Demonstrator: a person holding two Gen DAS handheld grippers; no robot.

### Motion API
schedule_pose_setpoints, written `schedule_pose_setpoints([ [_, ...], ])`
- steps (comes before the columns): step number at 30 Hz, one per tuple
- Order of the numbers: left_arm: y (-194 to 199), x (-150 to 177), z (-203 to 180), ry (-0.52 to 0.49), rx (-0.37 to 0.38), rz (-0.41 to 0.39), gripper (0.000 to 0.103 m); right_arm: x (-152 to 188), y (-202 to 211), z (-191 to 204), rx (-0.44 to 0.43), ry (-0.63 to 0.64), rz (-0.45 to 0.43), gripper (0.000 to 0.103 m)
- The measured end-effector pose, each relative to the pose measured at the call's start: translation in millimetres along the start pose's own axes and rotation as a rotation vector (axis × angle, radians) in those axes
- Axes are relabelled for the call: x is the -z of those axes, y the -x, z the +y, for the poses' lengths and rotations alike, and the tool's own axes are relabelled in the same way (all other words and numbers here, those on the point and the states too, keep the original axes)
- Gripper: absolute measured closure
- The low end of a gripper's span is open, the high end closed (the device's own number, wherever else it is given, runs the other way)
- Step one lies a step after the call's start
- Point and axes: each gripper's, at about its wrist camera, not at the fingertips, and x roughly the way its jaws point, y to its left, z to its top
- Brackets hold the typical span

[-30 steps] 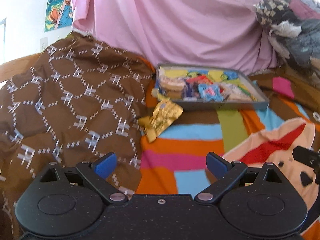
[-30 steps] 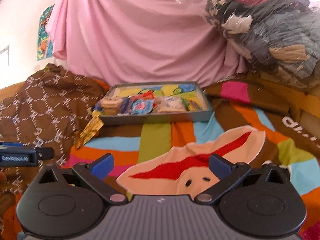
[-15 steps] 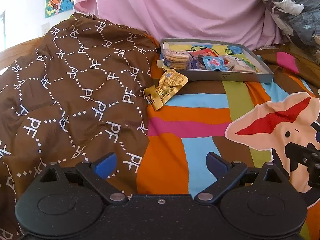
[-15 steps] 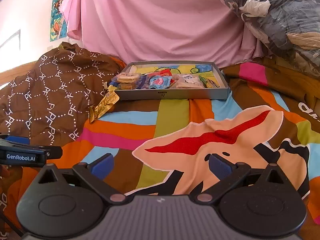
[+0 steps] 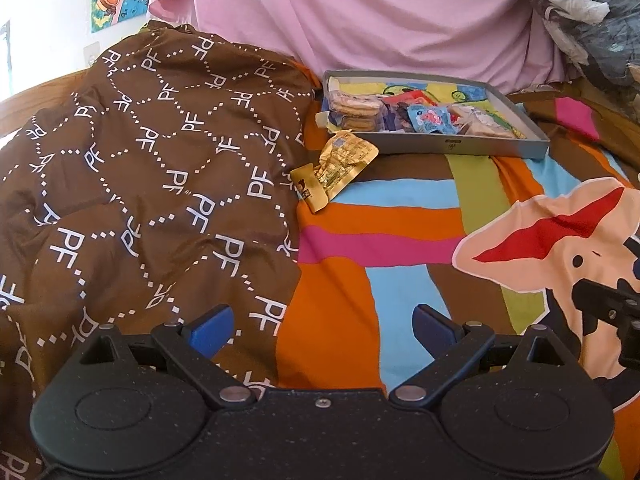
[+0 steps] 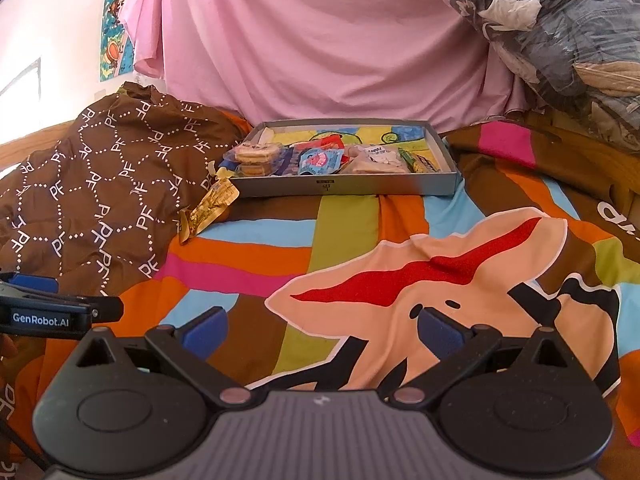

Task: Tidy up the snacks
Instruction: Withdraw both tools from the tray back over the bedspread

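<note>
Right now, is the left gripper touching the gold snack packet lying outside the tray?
Apart. In the left wrist view the left gripper is open and empty, with a broad stretch of striped bedspread between its fingertips and the gold snack packet.

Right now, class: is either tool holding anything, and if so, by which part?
Nothing is held. The left tool and right tool are both open over the striped blanket. The gold snack packet lies untouched beside the tray.

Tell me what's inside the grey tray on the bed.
The grey tray holds stacked round biscuits in clear wrap, a blue packet, a pale packet and a red one behind. A colourful drawing lines its bottom. Whatever lies under the pile is covered.
</note>
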Motion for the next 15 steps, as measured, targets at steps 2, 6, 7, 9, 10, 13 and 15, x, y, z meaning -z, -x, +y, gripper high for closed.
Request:
schedule_pose_setpoints([
  [2, 0.5, -1.5, 0.6, 0.002, -0.002, -0.009, 0.007, -0.2, 0.6, -0.8, 0.001, -0.005, -0.002, 0.0],
  [6, -2.4, -3.3, 1.5, 0.026, -0.004, 0.004, 0.007, -1.0, -0.1, -2.5, 0.008, -0.01, -0.003, 0.0],
  [7, -2.5, -3.4, 1.5, 0.026, -0.003, 0.005, 0.007, -1.0, -0.1, -3.1, 0.009, -0.011, -0.004, 0.0],
  [9, -2.5, -3.3, 1.5, 0.018, -0.007, 0.001, 0.007, -1.2, -0.2, -4.2, 0.009, -0.016, -0.003, 0.0],
  [10, -2.6, -3.3, 1.2, 0.015, -0.011, 0.002, 0.007, -1.6, -0.4, -4.8, 0.01, -0.019, -0.001, 0.0],
  [13, -3.7, -5.1, 1.5, 0.011, -0.019, 0.006, 0.007, -3.2, 1.1, -6.1, 0.013, -0.022, -0.009, 0.0],
  [15, -4.4, -7.3, 2.2, 0.009, -0.026, 0.008, 0.007, -4.2, 1.2, -6.5, 0.013, -0.022, -0.011, 0.0],
])
